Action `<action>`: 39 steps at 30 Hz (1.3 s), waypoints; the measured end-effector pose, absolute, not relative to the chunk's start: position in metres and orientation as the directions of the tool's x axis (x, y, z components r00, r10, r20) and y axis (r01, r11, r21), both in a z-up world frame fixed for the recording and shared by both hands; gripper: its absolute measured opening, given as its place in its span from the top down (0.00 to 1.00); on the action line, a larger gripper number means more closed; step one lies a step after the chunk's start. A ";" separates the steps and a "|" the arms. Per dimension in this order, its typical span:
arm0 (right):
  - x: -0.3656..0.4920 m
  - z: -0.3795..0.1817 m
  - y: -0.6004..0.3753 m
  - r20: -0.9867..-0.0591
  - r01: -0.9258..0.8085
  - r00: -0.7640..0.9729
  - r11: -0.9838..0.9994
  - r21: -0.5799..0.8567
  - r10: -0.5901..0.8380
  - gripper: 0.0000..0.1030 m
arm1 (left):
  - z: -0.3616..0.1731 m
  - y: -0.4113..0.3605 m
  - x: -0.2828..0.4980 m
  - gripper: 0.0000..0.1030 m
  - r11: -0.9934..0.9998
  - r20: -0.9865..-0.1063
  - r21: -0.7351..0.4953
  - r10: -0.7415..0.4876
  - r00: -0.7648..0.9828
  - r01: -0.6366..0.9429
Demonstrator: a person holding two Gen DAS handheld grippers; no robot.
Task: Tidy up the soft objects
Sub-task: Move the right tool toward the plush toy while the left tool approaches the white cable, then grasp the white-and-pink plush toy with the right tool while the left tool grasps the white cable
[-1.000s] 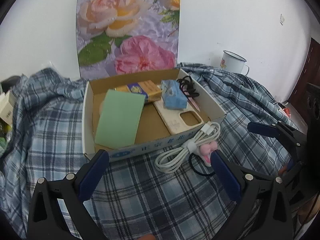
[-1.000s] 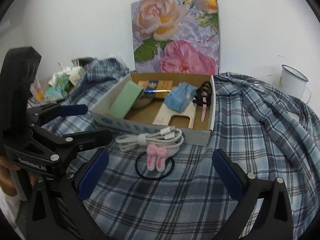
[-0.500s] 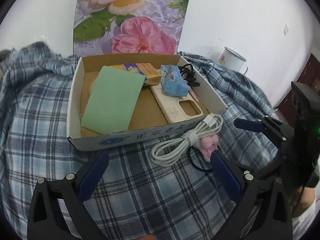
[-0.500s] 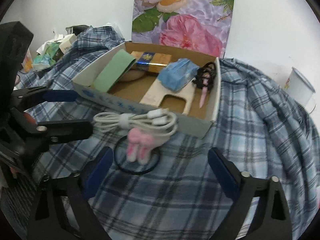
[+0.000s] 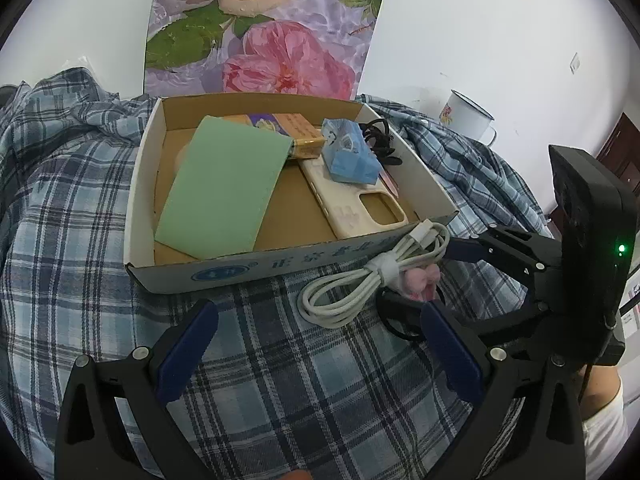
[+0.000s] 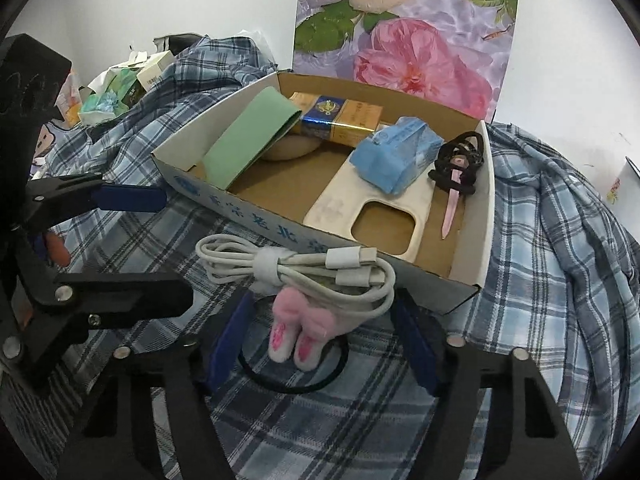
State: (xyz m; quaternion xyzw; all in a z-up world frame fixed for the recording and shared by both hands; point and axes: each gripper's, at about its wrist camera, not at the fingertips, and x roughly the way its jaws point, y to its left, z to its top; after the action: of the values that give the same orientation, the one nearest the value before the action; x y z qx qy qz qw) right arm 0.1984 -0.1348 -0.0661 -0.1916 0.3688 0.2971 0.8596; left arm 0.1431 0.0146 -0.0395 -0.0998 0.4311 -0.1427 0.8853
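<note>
Covering the whole worktop, a blue plaid cloth [image 5: 280,380] lies under both sets of tongs and everything else. Ahead of both sets sits an open cardboard box [image 5: 256,270], with a floral panel [image 5: 264,28] standing upright behind it against the white wall. Inside the box, a green sheet [image 5: 222,192] leans on the side far from the right tongs, a gold and blue packet [image 6: 340,118] lies at the back, and a cream phone case [image 6: 372,216] rests on the floor with a blue tissue pack [image 6: 396,156] on its far end. Beside that, against the box wall, lie black hair ties with a pink clip [image 6: 454,184].

Just outside the box's near wall, a coiled white cable [image 6: 300,274] rests on the cloth, overlapping a pink bunny hair tie [image 6: 300,332] whose black loop lies flat. The left tongs [image 5: 320,360] are released, fingers spread wide, with the cable a little ahead of them toward their right finger. The right tongs [image 6: 320,344] are also released, their blue pads [image 6: 228,340] flanking the bunny hair tie, apart from it on both sides. A white enamel mug [image 5: 466,118] stands well beyond the box on the right.
</note>
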 end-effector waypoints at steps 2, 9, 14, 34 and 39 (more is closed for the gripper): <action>0.199 -0.067 -0.134 -0.747 -0.651 0.553 0.750 -0.112 0.369 0.53 | -0.041 0.013 0.144 0.00 0.940 -0.738 -0.297 -0.338 0.584 0.169; 0.199 -0.065 -0.138 -0.734 -0.671 0.542 0.737 -0.083 0.409 0.60 | -0.048 0.010 0.148 0.00 0.936 -0.747 -0.306 -0.350 0.565 0.174; 0.194 -0.061 -0.145 -0.711 -0.694 0.521 0.719 -0.030 0.473 0.60 | -0.049 0.013 0.151 0.02 0.912 -0.726 -0.370 -0.403 0.557 0.177; 0.199 -0.042 -0.208 -0.652 -0.577 0.599 0.815 0.052 0.465 0.60 | -0.054 -0.016 0.175 0.15 0.946 -0.790 -0.313 -0.305 0.532 0.077; 0.195 -0.043 -0.205 -0.646 -0.601 0.576 0.795 0.081 0.502 0.60 | -0.055 -0.024 0.173 0.25 0.973 -0.793 -0.212 -0.224 0.567 0.088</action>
State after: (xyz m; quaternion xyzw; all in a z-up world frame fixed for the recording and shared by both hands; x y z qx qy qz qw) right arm 0.1952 -0.2049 -0.0435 -0.0736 0.3391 0.3117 0.8846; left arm 0.1725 -0.0239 -0.0553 -0.0744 0.4569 -0.0884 0.8820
